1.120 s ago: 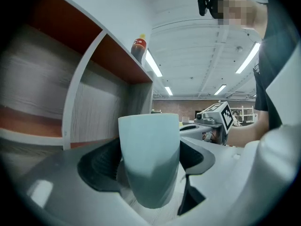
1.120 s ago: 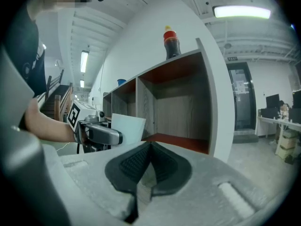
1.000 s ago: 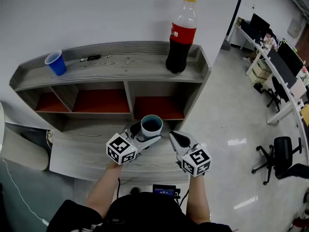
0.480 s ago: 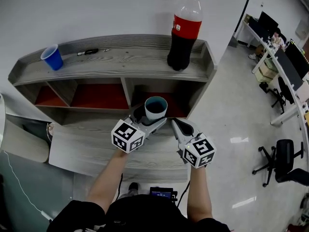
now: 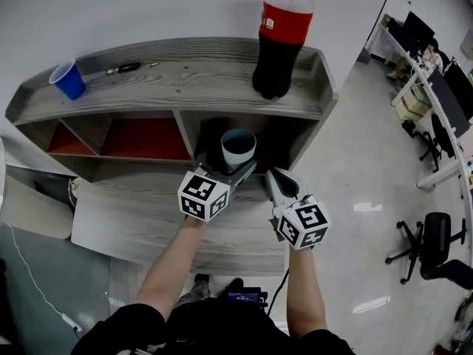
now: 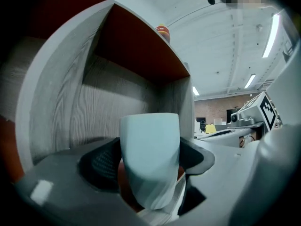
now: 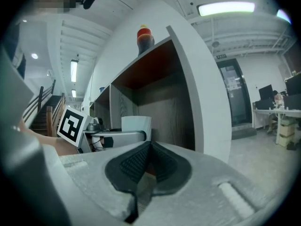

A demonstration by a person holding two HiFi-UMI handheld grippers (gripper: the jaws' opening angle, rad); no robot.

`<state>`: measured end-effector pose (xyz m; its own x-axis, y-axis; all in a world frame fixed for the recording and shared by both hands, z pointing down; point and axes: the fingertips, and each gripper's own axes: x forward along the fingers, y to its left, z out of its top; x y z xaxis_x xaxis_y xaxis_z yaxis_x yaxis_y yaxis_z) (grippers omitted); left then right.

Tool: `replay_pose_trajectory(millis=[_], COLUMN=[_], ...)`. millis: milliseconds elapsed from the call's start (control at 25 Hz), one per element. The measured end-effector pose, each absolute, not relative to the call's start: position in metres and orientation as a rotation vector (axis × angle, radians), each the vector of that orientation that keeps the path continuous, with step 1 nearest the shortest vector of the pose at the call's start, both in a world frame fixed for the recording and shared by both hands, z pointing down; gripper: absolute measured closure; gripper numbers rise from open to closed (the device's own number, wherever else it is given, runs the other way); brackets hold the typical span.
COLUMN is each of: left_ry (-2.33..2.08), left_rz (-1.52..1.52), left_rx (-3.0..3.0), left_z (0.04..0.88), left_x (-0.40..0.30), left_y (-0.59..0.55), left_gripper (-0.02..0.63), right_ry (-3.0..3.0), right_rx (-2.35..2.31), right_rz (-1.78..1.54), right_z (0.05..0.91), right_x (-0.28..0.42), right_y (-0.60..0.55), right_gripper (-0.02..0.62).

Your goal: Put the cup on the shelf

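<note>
left hand-held gripper around cup

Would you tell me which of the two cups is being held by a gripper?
The pale cup, clamped between the jaws of the left gripper at the right compartment of the shelf; the blue cup stands alone on top.

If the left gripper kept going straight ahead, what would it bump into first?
Probably the grey back wall of the shelf's right-hand compartment. The left gripper, shut on the cup, points into that opening, and nothing else shows inside.
</note>
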<state>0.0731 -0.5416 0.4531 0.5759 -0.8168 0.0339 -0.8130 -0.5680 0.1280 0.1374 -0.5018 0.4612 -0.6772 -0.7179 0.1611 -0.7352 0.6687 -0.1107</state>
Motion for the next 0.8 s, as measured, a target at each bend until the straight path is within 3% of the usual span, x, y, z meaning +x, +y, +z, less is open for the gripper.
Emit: replay_pose_trajectory(millis=[800], left_ry=[-1.599], left_rz=[-0.091], left_rx=[2.629], left_z=[0.458], left_x=[0.078], left_y=[-0.576], left_gripper=[0.227], right_ry=[-2.800], right_rx=[1.173], right_rz=[0.288], right_z=[0.471], right_x=[0.143], right_y=[-0.505], right_gripper=[0.598])
